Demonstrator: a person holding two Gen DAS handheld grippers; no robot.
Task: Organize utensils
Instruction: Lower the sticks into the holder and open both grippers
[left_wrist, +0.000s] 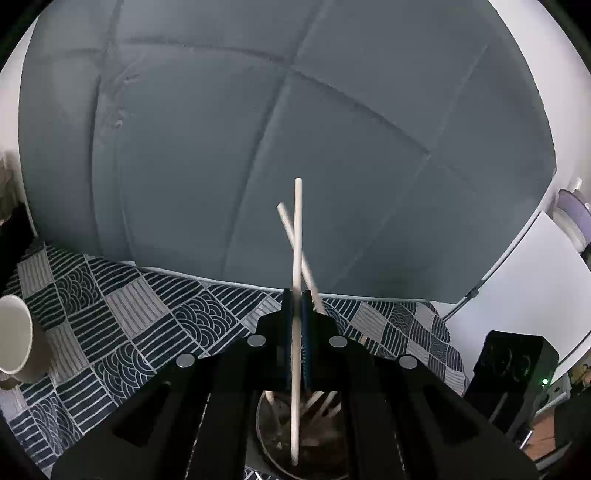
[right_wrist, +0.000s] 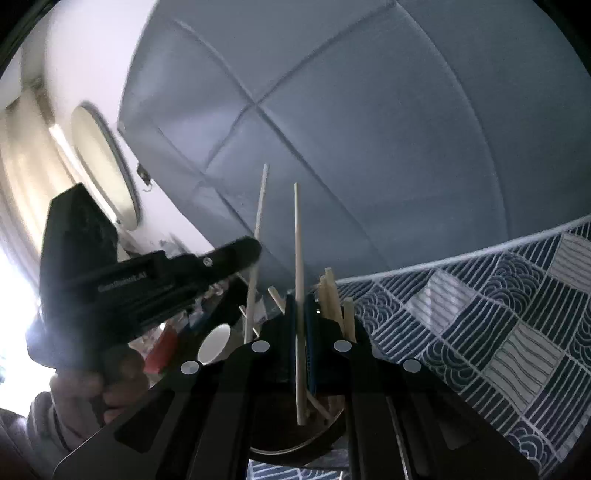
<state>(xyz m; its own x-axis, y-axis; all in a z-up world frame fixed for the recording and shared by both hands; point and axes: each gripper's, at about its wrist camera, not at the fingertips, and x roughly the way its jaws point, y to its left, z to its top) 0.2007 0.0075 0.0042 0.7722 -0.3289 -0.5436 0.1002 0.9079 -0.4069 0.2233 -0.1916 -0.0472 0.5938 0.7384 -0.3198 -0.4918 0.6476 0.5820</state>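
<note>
My left gripper (left_wrist: 296, 295) is shut on a pale wooden chopstick (left_wrist: 297, 229) that stands nearly upright, its lower end over a round metal holder (left_wrist: 260, 424) with several chopsticks inside. A second chopstick (left_wrist: 286, 219) crosses behind it; what holds that one is hidden. My right gripper (right_wrist: 301, 299) is shut on another upright chopstick (right_wrist: 297, 229), its lower end above the same metal holder (right_wrist: 291, 448). Several chopsticks (right_wrist: 332, 295) lean out of the holder beside it. In the right wrist view the left gripper (right_wrist: 255, 245), in a person's hand (right_wrist: 92, 384), holds its chopstick (right_wrist: 260, 199) just to the left.
A blue-and-grey patterned cloth (left_wrist: 129, 314) (right_wrist: 498, 314) covers the table. A white mug (left_wrist: 14, 339) (right_wrist: 216, 343) lies at the left. A grey padded panel (left_wrist: 295, 110) rises behind the table. A black device with a green light (left_wrist: 513, 365) stands at the right.
</note>
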